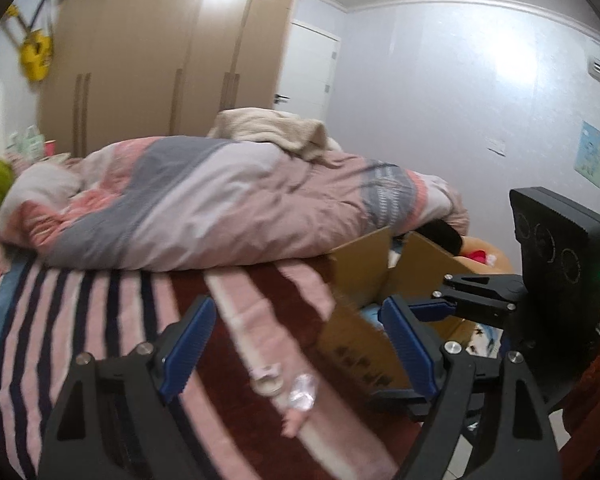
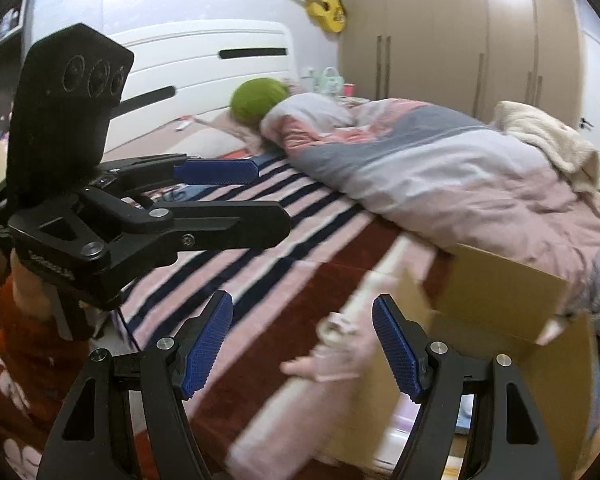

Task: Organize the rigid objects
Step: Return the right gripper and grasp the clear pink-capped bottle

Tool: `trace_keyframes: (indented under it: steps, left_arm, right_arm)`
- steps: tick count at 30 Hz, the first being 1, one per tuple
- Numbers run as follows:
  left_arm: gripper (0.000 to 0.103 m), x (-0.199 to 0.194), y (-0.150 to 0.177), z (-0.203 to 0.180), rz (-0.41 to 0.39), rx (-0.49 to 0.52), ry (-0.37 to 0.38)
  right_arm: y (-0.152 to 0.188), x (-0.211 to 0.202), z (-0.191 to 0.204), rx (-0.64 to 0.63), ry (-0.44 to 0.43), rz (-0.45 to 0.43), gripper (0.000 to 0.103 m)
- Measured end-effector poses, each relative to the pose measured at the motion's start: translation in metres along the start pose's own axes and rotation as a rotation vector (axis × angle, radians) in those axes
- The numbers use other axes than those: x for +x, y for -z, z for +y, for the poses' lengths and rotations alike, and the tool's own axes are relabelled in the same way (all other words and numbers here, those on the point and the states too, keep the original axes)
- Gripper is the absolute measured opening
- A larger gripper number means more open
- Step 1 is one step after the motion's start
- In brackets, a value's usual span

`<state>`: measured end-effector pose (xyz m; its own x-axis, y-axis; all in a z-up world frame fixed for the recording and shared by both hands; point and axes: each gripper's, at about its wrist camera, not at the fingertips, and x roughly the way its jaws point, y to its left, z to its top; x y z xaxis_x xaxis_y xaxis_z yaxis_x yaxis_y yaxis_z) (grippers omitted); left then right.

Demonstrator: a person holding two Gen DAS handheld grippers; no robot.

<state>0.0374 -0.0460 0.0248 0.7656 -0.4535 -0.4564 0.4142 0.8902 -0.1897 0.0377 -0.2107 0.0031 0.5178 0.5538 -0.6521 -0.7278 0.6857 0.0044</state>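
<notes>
Small pale objects lie on the striped blanket: a whitish ring-shaped piece (image 1: pixel 267 380) and a clear crinkled piece (image 1: pixel 302 392); the right wrist view shows them blurred (image 2: pixel 336 330). My left gripper (image 1: pixel 300 344) is open and empty, hovering just above them. My right gripper (image 2: pixel 302 344) is open and empty, over the same spot; it appears in the left wrist view (image 1: pixel 440 304) beside an open cardboard box (image 1: pixel 364 276). The left gripper shows in the right wrist view (image 2: pixel 256 196).
A rumpled pink and grey duvet (image 1: pixel 228 200) covers the far half of the bed. The cardboard box (image 2: pixel 500 296) stands at the bed's edge with items inside. A green ball (image 2: pixel 258 100) lies by the headboard. A wardrobe (image 1: pixel 168 64) stands behind.
</notes>
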Motion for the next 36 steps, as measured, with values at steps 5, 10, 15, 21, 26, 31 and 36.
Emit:
trace_keyframes:
  steps: [5,10,15,21,26,31,36]
  left_arm:
    - [0.084,-0.006,0.028,0.04,0.015,-0.056,-0.038]
    - [0.084,0.003,0.061,0.073,0.048,-0.12,-0.05]
    - [0.084,0.015,0.087,0.096,0.085,-0.18,-0.035]
    - [0.084,0.023,0.1,0.112,0.106,-0.212,-0.024]
    - [0.084,0.023,0.102,0.12,0.1,-0.228,-0.016]
    - [0.084,0.022,0.105,0.122,0.103,-0.233,-0.018]
    - [0.084,0.02,0.103,0.119,0.102,-0.228,-0.013]
  right_arm:
    - [0.003,0.042,0.029,0.007,-0.082,0.057,0.07]
    - [0.022,0.084,0.038,0.065,-0.104,0.135,0.07]
    - [0.056,0.116,0.027,0.152,0.079,0.17,0.07]
    - [0.086,0.134,-0.001,0.306,0.327,0.14,0.07]
    - [0.09,0.148,-0.022,0.366,0.386,0.143,0.07]
    - [0.094,0.16,-0.025,0.364,0.396,0.145,0.068]
    - [0.094,0.151,-0.016,0.341,0.36,0.132,0.068]
